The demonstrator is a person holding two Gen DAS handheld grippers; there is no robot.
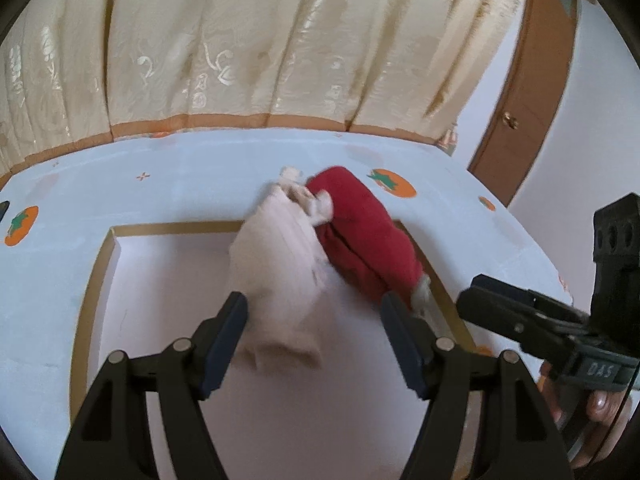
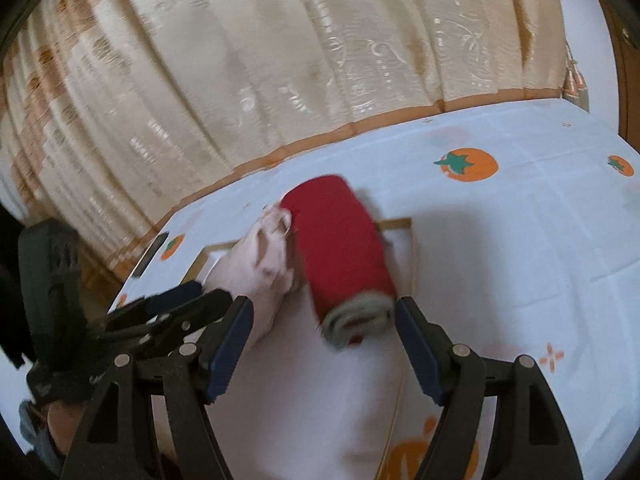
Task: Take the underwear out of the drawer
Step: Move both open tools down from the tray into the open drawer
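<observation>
1. Pale blue cloth printed with orange persimmons (image 1: 394, 184) covers the counter (image 1: 192, 168); a cream patterned curtain with an orange hem (image 1: 256, 52) hangs behind it, and a brown wooden door with a brass knob (image 1: 520, 92) stands at the right in the left wrist view.
2. A shallow white drawer with a gold-brown rim (image 1: 94, 276) lies open on the cloth.
3. The left claw (image 1: 314, 312) stands with its dark blue pads well apart; the near end of the pale pink rolled underwear (image 1: 276, 276) lies between the pads, which do not press on it.
4. The right claw (image 2: 324, 316) is likewise spread wide. The grey-banded end of the red rolled underwear (image 2: 340, 248) sits between its fingers; whether the right pad touches it is blurred and cannot be told.
5. The two rolls lie side by side, touching, the pink one left of the red; their far ends reach over the drawer's back rim onto the cloth.
6. Each view shows the other claw just beside it, and a person's fingers (image 1: 600, 404) grip the right handle.
7. A dark flat object (image 2: 150, 256) lies at the counter's left edge.
</observation>
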